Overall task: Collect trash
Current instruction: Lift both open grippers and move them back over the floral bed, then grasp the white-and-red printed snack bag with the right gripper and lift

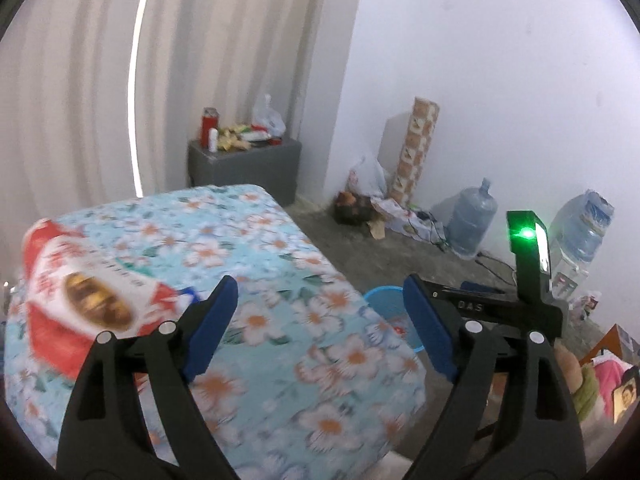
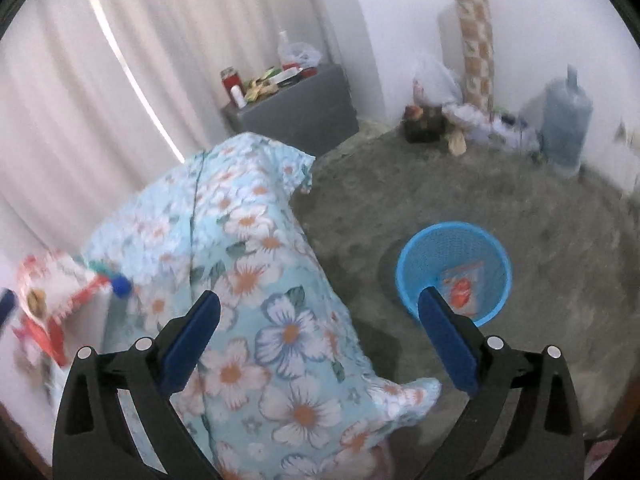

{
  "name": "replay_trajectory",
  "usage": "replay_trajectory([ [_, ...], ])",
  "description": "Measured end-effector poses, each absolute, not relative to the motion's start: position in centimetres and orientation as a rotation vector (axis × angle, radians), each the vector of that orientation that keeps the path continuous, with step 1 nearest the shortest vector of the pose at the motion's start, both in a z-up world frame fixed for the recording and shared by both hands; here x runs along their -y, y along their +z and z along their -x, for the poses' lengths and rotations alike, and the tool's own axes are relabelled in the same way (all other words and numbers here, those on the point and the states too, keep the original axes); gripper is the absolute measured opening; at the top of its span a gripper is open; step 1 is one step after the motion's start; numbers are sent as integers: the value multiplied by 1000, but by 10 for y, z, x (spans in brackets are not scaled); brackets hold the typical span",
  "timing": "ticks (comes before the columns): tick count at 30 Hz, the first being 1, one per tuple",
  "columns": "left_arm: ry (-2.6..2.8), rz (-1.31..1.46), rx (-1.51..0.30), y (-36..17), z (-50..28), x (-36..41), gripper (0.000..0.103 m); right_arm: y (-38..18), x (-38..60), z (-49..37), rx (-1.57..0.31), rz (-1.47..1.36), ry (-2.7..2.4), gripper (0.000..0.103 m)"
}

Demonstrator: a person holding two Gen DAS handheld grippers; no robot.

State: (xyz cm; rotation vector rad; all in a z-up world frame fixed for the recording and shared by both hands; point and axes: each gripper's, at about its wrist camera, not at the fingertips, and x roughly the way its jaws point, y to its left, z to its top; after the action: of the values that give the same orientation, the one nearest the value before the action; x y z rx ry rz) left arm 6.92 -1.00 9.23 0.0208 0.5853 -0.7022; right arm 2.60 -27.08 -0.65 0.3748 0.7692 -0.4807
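Observation:
A red and white snack bag (image 1: 80,300) lies on the table under a blue floral cloth (image 1: 280,280). It sits left of my left gripper (image 1: 320,292), which is open with nothing between its fingers. The right wrist view shows the same bag (image 2: 48,292) at the far left. My right gripper (image 2: 320,304) is open and empty above the cloth's edge (image 2: 280,320). A blue mesh basket (image 2: 454,248) stands on the floor just beyond the right finger, with a red-orange wrapper (image 2: 464,288) inside. The table partly hides the basket (image 1: 386,304) in the left wrist view.
A grey box (image 1: 244,164) topped with bottles and wrappers stands by the curtain. Plastic bags, a rolled patterned mat (image 1: 416,148) and two large water jugs (image 1: 472,216) line the far wall. Cables run along the concrete floor (image 2: 480,192).

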Motion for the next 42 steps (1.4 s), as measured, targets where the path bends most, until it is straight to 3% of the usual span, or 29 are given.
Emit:
replay_trajectory([
  [9,-569,53,-574,74,-41,-69,81,21,216,-44,-733,-212,-328,96],
  [13,-503,93,-560,62,-37,-100,81,29,194,-52,-678,-291,-164,96],
  [23,-380,194,-560,38,-51,-163,81,24,132,-98,-755,-457,226,96],
  [28,-331,262,-562,29,-59,-191,81,-1,121,-128,-814,-735,468,96],
  [34,-317,297,-576,21,-63,-205,81,-49,124,-170,-904,-1033,527,78],
  [42,-318,296,-569,19,-69,-206,81,-69,119,-187,-913,-1199,632,51],
])
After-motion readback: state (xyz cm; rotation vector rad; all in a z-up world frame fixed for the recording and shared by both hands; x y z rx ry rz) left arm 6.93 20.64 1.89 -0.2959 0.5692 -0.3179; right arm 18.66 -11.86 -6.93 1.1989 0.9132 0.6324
